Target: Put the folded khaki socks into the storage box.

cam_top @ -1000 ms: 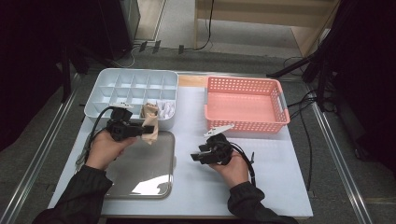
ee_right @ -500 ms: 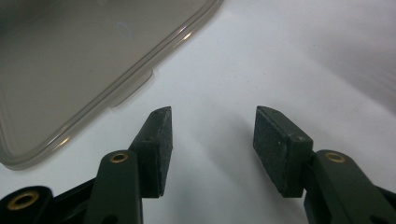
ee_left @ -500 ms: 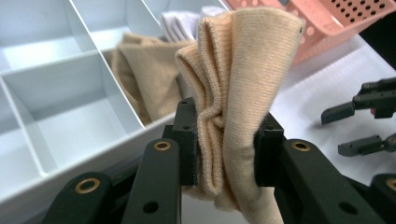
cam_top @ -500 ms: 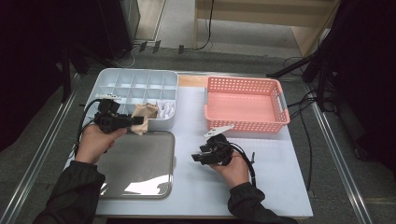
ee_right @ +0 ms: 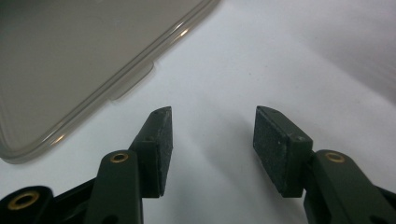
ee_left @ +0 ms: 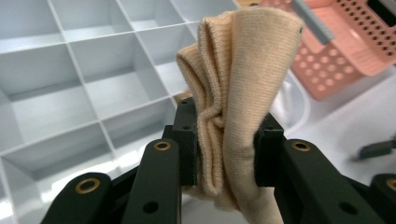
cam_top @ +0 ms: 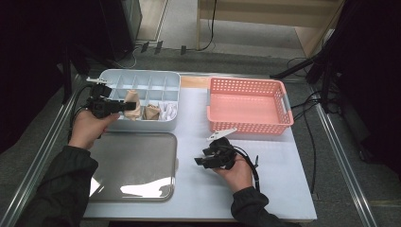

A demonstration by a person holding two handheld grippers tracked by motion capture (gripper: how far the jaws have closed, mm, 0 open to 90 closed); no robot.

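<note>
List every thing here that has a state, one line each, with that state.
Left gripper: shut on the beige cloth, held over the divided tray.
Right gripper: open, holding nothing, just above the table.
Divided tray: lid off, cloth pieces in its front compartments.
Clear lid: flat on the table.
Pink basket: upright, nothing inside.

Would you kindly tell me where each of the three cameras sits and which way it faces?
High view: above the person's side, looking forward and down on the table; both forearms and hands show.
Left gripper view: rides the left gripper, facing the divided organizer box; its jaws clamp a beige sock.
Right gripper view: rides the right gripper, facing the tabletop and clear lid; jaws apart.
Shared: the left gripper view and the high view both show the pink basket.
</note>
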